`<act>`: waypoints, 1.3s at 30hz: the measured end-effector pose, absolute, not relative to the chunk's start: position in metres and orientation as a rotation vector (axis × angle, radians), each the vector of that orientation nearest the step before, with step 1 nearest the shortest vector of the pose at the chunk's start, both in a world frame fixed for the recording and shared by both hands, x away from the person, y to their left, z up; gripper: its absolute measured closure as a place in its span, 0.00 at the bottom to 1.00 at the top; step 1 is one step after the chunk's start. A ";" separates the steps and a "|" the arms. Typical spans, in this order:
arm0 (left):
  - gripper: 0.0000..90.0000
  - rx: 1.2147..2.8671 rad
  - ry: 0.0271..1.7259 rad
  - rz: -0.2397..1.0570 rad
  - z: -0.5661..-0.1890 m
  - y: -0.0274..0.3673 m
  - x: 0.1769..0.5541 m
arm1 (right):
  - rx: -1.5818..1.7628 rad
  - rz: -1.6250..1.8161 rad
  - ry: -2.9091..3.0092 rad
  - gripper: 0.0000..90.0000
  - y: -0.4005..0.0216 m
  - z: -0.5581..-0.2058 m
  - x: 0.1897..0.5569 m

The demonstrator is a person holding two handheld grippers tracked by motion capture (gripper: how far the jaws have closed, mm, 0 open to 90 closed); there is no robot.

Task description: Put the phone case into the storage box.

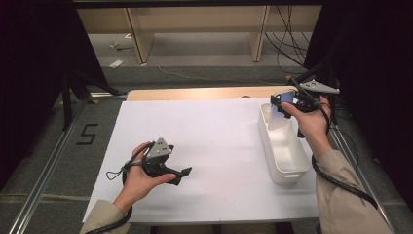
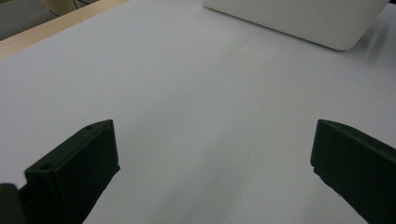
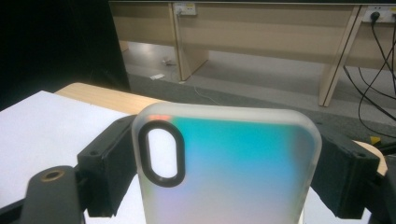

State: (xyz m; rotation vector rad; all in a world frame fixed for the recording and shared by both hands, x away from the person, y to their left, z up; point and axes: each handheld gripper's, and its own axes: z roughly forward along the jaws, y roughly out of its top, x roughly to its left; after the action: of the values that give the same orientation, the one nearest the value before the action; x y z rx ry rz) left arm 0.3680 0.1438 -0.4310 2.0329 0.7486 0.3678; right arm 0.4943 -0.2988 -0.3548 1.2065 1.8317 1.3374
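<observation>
Right gripper [image 1: 285,103] pinches a translucent phone case [image 3: 227,168] by its two long edges, held upright over the far end of the white bin [image 1: 290,171] at the bench's right edge. To do this well, I judge: keep the case vertical, lower it between the bin walls, and spread the jaws only once it is down inside. Right hand [image 1: 311,124] raised, wrist cocked; left gripper [image 1: 181,173] rests low near the front-left of the bench [image 1: 209,131], jaws spread and empty.
</observation>
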 end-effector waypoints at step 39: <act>0.01 2.030 0.749 0.366 -0.431 0.145 0.368 | 1.231 1.288 1.820 0.21 -0.299 -0.360 0.509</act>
State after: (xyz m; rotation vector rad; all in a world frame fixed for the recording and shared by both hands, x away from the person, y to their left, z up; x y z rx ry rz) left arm 0.3683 0.1445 -0.4306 2.0304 0.7488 0.3664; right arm 0.5089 -0.2994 -0.3599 1.2308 1.8197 1.2884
